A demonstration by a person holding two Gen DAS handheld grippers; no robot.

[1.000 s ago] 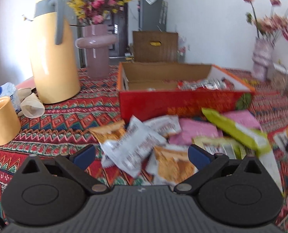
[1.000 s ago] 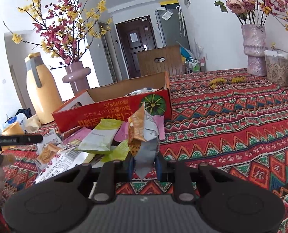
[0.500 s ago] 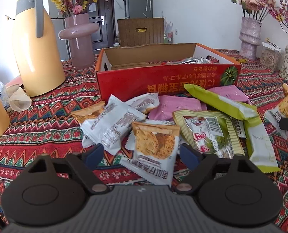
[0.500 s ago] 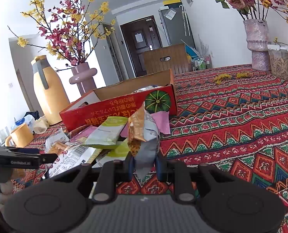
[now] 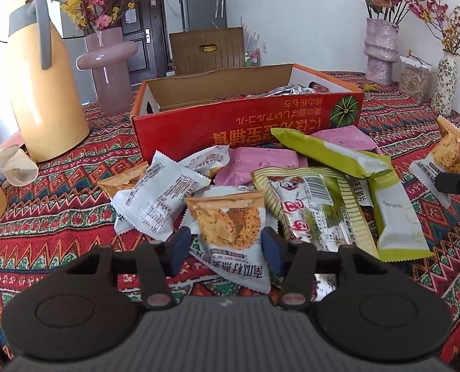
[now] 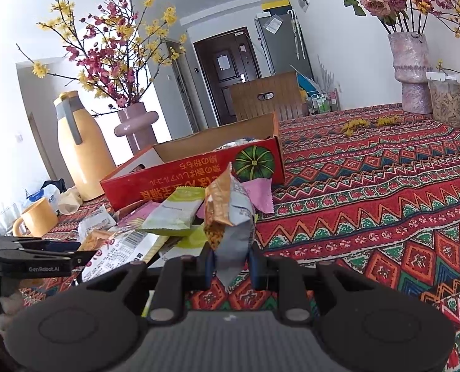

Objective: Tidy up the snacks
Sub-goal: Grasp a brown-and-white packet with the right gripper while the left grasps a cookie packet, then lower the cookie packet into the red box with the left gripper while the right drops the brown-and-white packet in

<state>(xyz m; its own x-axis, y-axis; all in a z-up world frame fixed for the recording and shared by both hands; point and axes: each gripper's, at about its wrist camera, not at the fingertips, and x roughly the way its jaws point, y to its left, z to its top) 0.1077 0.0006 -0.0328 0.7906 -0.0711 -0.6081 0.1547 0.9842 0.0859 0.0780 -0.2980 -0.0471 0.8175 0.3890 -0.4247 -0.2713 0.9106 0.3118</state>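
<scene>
Your left gripper (image 5: pixel 225 246) is closing around the orange-topped packet (image 5: pixel 230 235), likely bound for the red box (image 5: pixel 245 124) at twelve o'clock. Your right gripper (image 6: pixel 231 263) pinches another snack packet (image 6: pixel 230 217) upright, seemingly waiting its turn.

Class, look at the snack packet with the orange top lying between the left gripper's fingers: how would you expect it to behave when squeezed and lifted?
The snack packet is a thin, puffy pouch, so it will probably crumple as the closing left gripper squeezes. It looks light. The glossy film may slip, and the biscuit inside might crack. It overlaps other packets, so lifting could drag them.
</scene>
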